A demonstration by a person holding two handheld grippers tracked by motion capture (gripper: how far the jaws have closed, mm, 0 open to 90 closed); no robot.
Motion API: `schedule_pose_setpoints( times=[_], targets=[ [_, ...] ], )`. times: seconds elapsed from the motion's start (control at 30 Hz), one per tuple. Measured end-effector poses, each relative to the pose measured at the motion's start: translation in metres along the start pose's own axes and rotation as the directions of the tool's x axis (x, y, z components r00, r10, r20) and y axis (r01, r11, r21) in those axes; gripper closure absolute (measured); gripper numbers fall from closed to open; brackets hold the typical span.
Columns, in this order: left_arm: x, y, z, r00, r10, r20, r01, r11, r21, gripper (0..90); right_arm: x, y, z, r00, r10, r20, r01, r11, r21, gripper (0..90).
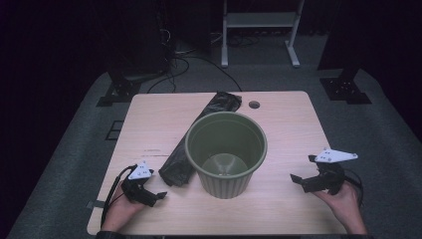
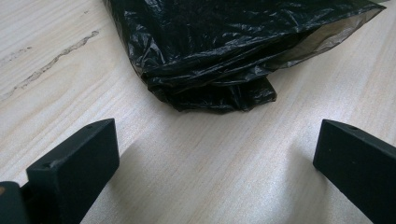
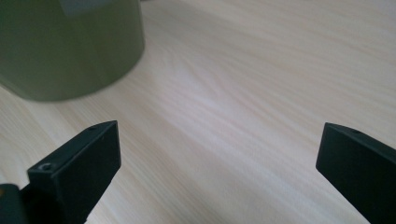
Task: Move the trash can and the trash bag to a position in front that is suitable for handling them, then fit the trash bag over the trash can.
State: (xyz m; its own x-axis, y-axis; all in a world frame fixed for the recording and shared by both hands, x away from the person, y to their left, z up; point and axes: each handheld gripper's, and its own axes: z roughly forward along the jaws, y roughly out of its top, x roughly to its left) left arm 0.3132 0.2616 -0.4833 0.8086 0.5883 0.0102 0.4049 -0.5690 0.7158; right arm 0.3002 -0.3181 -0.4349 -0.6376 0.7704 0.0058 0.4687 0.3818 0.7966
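The left gripper (image 1: 160, 195) sits near the table's (image 1: 149, 117) front left corner, jaws spread wide and holding nothing, aimed at the near end of the folded black bag (image 2: 219, 51); the right gripper (image 1: 302, 169) waits toward the front right edge, jaws just as wide and empty, facing the green bin (image 1: 226, 152), which stands upright in the middle of the table; the bag lies flat just left of the bin and runs behind it, its long axis slanting from the front left up toward the far edge near the cable hole (image 1: 254, 105); the folded, bunched end points at the left gripper, and in the left gripper view a loose lip shows along one side; to do this well I'd come in low, straddle only the top layers of that near fold, close firmly, then lift slowly so the plastic peels open rather than dragging as one wad
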Motion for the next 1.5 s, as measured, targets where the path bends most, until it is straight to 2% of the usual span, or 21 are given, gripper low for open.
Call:
schedule_pose_setpoints(
  times=[0.03, 0.2, 0.57, 0.77, 1.1, 1.23, 1.33, 1.5],
  targets=[
    [0.000, 0.000, 0.000, 1.0000, 0.000, 0.000, 0.000, 1.0000, 0.000, 0.0, 0.001, -0.010, 0.004, 0.9999, -0.006, 0.014, 0.006, 1.000, 0.010, 0.0],
    [0.000, 0.000, 0.000, 1.0000, 0.000, 0.000, 0.000, 1.0000, 0.000, 0.0, -0.002, -0.029, 0.008, 0.9997, 0.009, 0.024, -0.010, 1.000, 0.029, 0.0],
    [0.000, 0.000, 0.000, 1.0000, 0.000, 0.000, 0.000, 1.0000, 0.001, 0.0, 0.000, -0.055, 0.012, 0.9996, 0.011, 0.027, -0.013, 0.995, 0.099, 0.0],
    [0.000, 0.000, 0.000, 1.0000, 0.000, 0.000, 0.000, 1.0000, 0.001, 0.0, 0.001, -0.057, 0.013, 0.9993, 0.004, 0.036, -0.008, 0.993, 0.122, 0.0],
    [0.000, 0.000, -0.002, 1.0000, -0.003, -0.010, 0.003, 1.0000, -0.001, 0.0, -0.002, -0.057, 0.014, 0.9995, 0.021, 0.024, -0.024, 0.991, 0.130, 0.0],
    [0.001, 0.001, -0.005, 0.9995, -0.031, -0.006, 0.030, 0.9994, -0.016, 0.0, -0.002, -0.057, 0.014, 0.9995, 0.021, 0.024, -0.024, 0.991, 0.129, 0.0],
    [-0.001, 0.004, -0.008, 0.9995, -0.031, 0.002, 0.031, 0.9995, -0.008, 0.0, -0.002, -0.057, 0.014, 0.9995, 0.021, 0.024, -0.024, 0.991, 0.129, 0.0],
    [-0.003, 0.013, -0.012, 0.9994, -0.033, 0.012, 0.033, 0.9991, -0.028, 0.0, -0.002, -0.057, 0.014, 0.9995, 0.021, 0.024, -0.024, 0.991, 0.129, 0.0]
  ],
)
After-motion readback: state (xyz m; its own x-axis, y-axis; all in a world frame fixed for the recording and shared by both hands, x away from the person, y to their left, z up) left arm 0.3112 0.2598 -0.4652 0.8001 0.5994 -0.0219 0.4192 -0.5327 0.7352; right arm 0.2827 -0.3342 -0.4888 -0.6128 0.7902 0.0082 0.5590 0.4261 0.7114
